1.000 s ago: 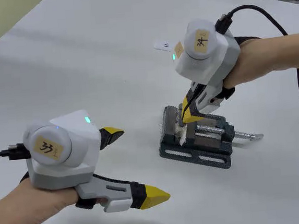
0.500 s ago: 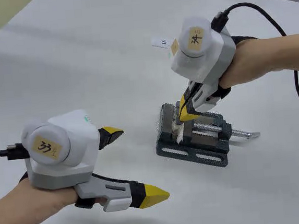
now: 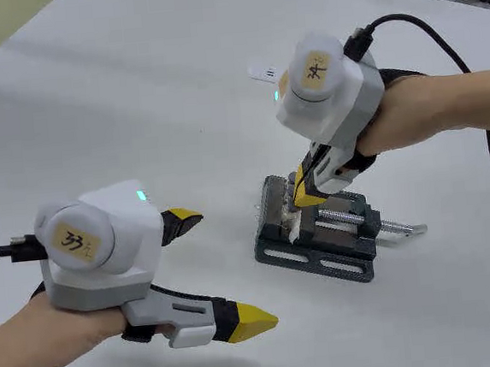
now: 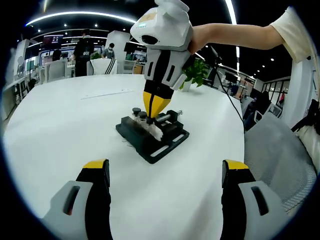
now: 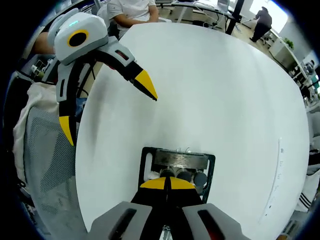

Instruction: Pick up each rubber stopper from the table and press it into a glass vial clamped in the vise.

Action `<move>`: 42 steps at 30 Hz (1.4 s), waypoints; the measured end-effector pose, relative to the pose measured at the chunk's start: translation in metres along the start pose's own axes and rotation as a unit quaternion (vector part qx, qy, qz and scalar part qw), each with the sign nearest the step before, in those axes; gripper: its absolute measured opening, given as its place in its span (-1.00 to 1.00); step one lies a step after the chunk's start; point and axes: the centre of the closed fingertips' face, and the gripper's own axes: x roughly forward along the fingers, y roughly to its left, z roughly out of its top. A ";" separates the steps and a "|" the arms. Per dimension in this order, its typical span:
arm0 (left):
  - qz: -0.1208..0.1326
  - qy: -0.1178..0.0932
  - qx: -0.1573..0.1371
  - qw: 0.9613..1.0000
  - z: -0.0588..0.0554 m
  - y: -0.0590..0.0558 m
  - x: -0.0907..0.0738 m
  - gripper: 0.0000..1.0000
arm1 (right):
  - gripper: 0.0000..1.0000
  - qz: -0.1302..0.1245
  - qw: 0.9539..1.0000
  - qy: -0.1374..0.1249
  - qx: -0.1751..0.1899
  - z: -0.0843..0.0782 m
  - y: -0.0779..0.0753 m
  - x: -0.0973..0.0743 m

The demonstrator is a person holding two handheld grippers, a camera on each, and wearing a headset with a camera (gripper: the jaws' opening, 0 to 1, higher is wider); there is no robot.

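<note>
A dark metal vise point(image 3: 319, 244) stands on the white table and clamps a row of small glass vials point(image 3: 294, 223). In the left gripper view, dark rubber stoppers point(image 4: 136, 111) cap the vials in the vise point(image 4: 165, 143). My right gripper point(image 3: 302, 198) points straight down with its yellow tips together on the vial row. In its own view the right gripper point(image 5: 167, 183) is shut just over the grey stoppers point(image 5: 184, 175); anything between the tips is hidden. My left gripper point(image 3: 220, 270) hovers open to the vise's left, holding nothing.
A small white label point(image 3: 263, 73) lies on the table beyond the vise. The vise's screw handle point(image 3: 401, 229) sticks out to the right. The right gripper's black cable point(image 3: 438, 33) trails away over the table. Office chairs point(image 5: 42, 150) stand at the table's edge.
My right gripper has come down and slightly left, so its shut tips now sit on the vials in the vise. The left gripper has held still.
</note>
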 end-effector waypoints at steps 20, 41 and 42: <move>0.003 -0.015 -0.001 1.000 0.010 0.006 0.001 0.84 | -1.00 -0.017 1.000 0.023 -0.010 -0.004 -0.002 -0.001; 0.016 -0.015 0.008 1.000 0.014 0.008 -0.010 0.85 | -1.00 -0.007 0.999 -0.033 -0.013 -0.001 -0.007 -0.008; 0.016 -0.015 0.008 1.000 0.014 0.009 -0.010 0.85 | -1.00 -0.006 0.999 -0.033 -0.013 0.000 -0.005 -0.008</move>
